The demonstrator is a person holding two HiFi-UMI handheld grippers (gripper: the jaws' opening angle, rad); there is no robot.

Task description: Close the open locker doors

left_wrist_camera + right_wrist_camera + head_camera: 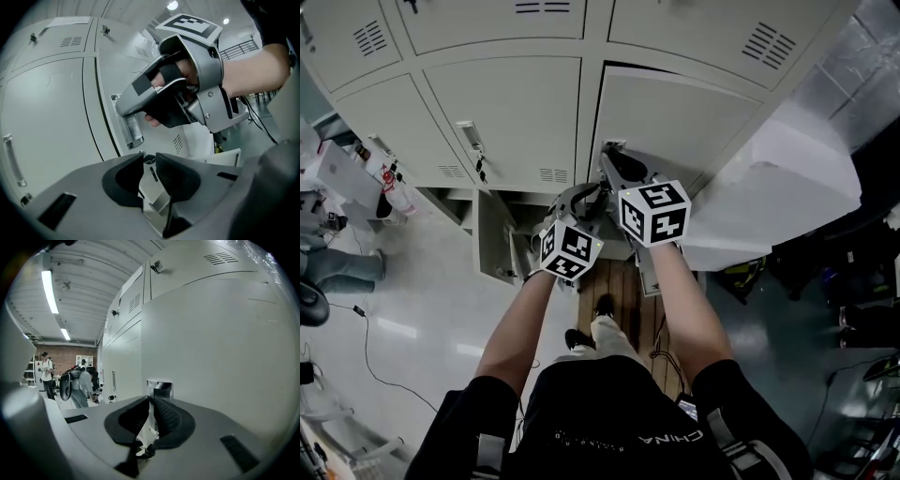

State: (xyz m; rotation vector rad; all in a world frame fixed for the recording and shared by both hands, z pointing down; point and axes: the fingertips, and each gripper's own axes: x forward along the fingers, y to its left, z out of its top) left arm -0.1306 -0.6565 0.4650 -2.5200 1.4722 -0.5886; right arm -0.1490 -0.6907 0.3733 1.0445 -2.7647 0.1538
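— What is at the far left?

— A row of grey lockers (pixel 502 112) with their fronts shut. Lower, near the floor, one low door (pixel 494 239) stands out from the row, open.

— And the left tool?

— The left tool (pixel 147 164) is in the middle, just beside the right one, a little lower and nearer to the person. Its jaws stand close together on a thin pale plate (pixel 151 180) that has a dark slot. I cannot tell what this plate belongs to.

— Then the right tool?

— The right tool (pixel 151 404) is closed on the chrome handle (pixel 159 384). The left gripper view shows it from the side: the jaws hold the upper part of the handle and the lower end shows below them. The hand is behind, in the grey frame.

— Where is the door with this handle?

— The door (pixel 680 122) is right of the middle, and the handle sits at its left edge. From the head view a dark gap runs along its top edge, so it is not flush with the lockers beside it. It is only a little open.
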